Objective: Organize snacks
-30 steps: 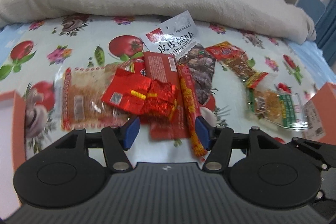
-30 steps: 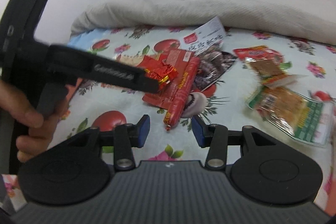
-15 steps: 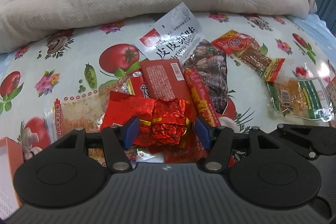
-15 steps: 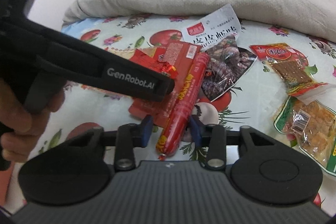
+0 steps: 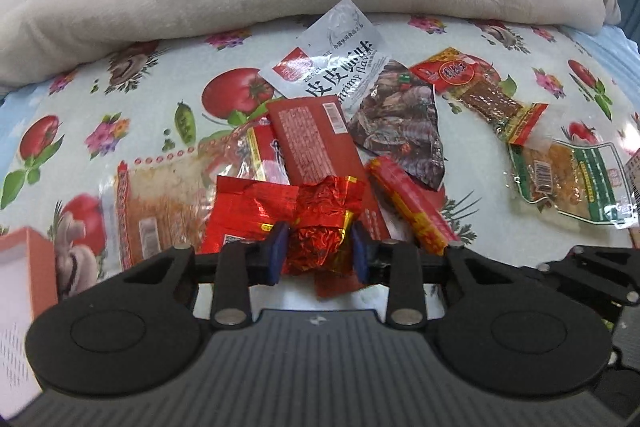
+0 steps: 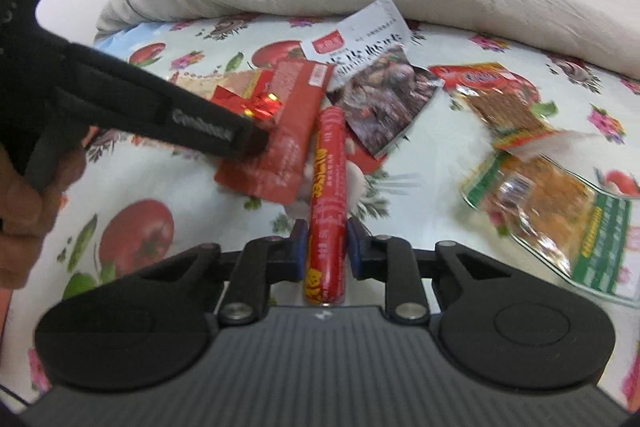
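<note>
We have two snacks in hand at once on the tomato-printed oilcloth (image 5: 132, 115) spread over the bed. The left gripper (image 5: 318, 255) has just been closing, and its blue fingers (image 5: 277, 253) now pinch the crumpled red foil-wrapped sweet (image 5: 320, 239), which lies on top of the pile of red packets. We judge this one light and crushable: the foil will crinkle and could slide under the pads, so a gentle hold across its round middle suits it better than a hold on its twisted end.

The right gripper (image 6: 325, 251) has also just been closing, and its fingers (image 6: 299, 247) press both sides of the long red sausage stick in plastic casing (image 6: 328, 187), near its close end; the far end points toward the dark shrimp-flavour packet (image 6: 380, 103). We expect the stick to be firm but smooth and slippery, and held this near one end it may droop or swivel when lifted. A hold nearer the middle would balance it better.

The flat red sachet (image 6: 288, 135) beside the sausage stick is thin and limp, so we would lift clear of it.
</note>
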The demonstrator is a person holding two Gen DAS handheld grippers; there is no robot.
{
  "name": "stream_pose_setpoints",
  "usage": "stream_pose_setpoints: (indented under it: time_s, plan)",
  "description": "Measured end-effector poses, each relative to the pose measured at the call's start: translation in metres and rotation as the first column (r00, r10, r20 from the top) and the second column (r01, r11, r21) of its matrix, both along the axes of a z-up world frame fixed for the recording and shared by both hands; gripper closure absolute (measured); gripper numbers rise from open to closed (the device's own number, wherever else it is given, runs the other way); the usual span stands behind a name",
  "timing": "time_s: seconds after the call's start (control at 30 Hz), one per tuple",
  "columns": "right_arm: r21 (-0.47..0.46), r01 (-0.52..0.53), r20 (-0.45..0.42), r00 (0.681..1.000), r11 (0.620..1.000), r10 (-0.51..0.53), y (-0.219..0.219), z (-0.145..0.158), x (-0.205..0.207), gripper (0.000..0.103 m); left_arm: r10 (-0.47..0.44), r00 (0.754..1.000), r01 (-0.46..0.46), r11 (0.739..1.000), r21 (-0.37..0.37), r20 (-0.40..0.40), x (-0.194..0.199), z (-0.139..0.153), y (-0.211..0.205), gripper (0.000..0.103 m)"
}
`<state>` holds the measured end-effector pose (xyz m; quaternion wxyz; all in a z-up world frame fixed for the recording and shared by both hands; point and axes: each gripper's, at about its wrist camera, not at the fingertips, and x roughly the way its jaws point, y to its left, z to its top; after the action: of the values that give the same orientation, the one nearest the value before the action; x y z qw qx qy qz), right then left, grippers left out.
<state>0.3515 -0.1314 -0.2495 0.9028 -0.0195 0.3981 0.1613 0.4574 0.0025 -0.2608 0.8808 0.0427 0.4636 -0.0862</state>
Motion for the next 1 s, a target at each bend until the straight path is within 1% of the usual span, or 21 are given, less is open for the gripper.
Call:
stream_pose_setpoints:
  time_s: [0.2,0.3,0.53,0.63,0.77,1.0]
  plan:
    - [-0.032,0.003,0.005,1.0,0.999,-0.002,-0.009,0.011,-0.025,0.079,0.041,0.999,-0.041,0.999,-0.022,0.009,-0.027,0.016,-0.001,0.066]
    - [-0.025,0.006,0.004,1.0,1.0,-0.006,-0.012,0.014,-0.041,0.079,0.063,0.998,-0.063,0.997,-0.033,0.018,-0.044,0.027,-0.001,0.066]
    - [-0.006,0.014,0.014,1.0,1.0,-0.014,-0.02,0.023,-0.086,0.079,0.077,0.996,-0.076,0.996,-0.041,0.035,-0.091,0.049,-0.006,0.066]
    - [-0.004,0.015,0.022,1.0,1.0,-0.015,-0.024,0.024,-0.103,0.079,0.082,0.996,-0.08,0.996,-0.04,0.04,-0.11,0.052,-0.01,0.066]
    - [0.0,0.038,0.018,0.999,0.999,-0.038,-0.034,0.024,-0.122,0.079,0.102,0.994,-0.1,0.993,-0.067,0.027,-0.133,0.055,-0.012,0.066]
    - [0.01,0.084,0.007,0.996,0.996,-0.085,-0.054,0.023,-0.15,0.079,0.107,0.994,-0.106,0.99,-0.093,0.003,-0.16,0.05,-0.02,0.066]
